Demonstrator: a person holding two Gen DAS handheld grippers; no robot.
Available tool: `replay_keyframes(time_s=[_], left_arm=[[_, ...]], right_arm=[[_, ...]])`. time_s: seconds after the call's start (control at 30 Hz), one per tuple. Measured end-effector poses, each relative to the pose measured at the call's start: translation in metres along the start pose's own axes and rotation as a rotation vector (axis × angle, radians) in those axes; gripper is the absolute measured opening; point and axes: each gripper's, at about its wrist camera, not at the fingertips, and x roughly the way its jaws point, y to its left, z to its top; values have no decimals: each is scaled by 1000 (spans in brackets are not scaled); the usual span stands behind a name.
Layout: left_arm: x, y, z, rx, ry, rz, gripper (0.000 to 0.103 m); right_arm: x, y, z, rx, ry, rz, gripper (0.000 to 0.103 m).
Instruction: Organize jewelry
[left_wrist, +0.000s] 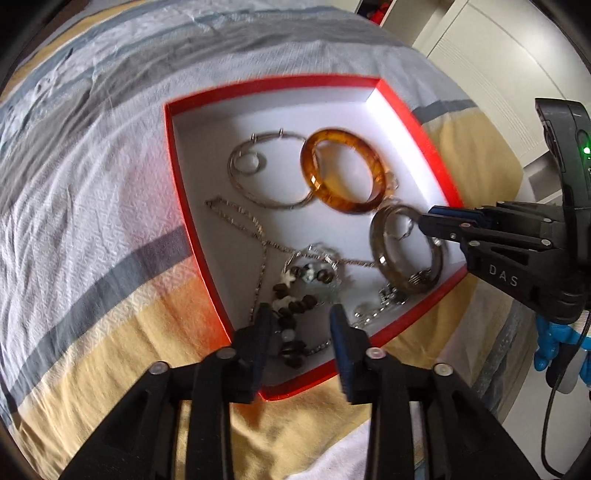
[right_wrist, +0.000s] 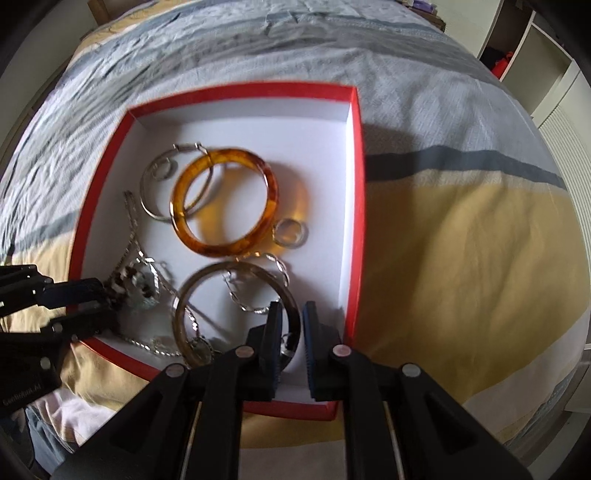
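A red box (left_wrist: 177, 155) with a white inside lies on the bed and holds jewelry: an amber bangle (left_wrist: 341, 170), a silver hoop (left_wrist: 258, 173), a grey-brown bangle (left_wrist: 406, 251), silver chains (left_wrist: 255, 229) and a dark beaded bracelet (left_wrist: 291, 314). My left gripper (left_wrist: 301, 325) is open, its fingers on either side of the beads. My right gripper (right_wrist: 293, 332) is open, with the rim of the grey-brown bangle (right_wrist: 236, 314) between its fingers. The amber bangle (right_wrist: 221, 201) and a small silver ring (right_wrist: 291, 232) lie beyond it.
The box (right_wrist: 358, 177) rests on a bedspread (left_wrist: 74, 184) striped white, grey and yellow. White cupboards (left_wrist: 480, 55) stand behind the bed. A blue toy figure (left_wrist: 550, 343) is at the right edge of the left wrist view.
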Motion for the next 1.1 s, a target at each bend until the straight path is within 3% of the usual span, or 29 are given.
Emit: replay_keyframes(time_s=[0.1,0.23,0.3,0.43,0.63,0.77,0.87,1.1], left_arm=[[-16,4,0,-3,-60,-18,46],[-44,16,-6,-29,-190,-47,49],[-56,26,-11,-51,-251,-46,55],[-80,62,-29,-131,-378,46,62],[-97,115,-64,-248,-487,212,67],[-112,127,-89,-319,-546,299,67],[-133,118,-112,-349,-577,352,69],[-191,61,-160,-376,-620,466,87]], right_arm=[[-12,3,3,9,-50,-7,23],[-28,9,8,22,-149,-22,28],[-36,15,10,31,-200,-19,30],[-41,42,14,3,-293,0,36],[-41,93,19,-63,-386,59,47],[-49,120,1,-101,-430,106,57],[-62,132,-15,-106,-465,130,59],[-120,137,-62,-96,-520,142,63]])
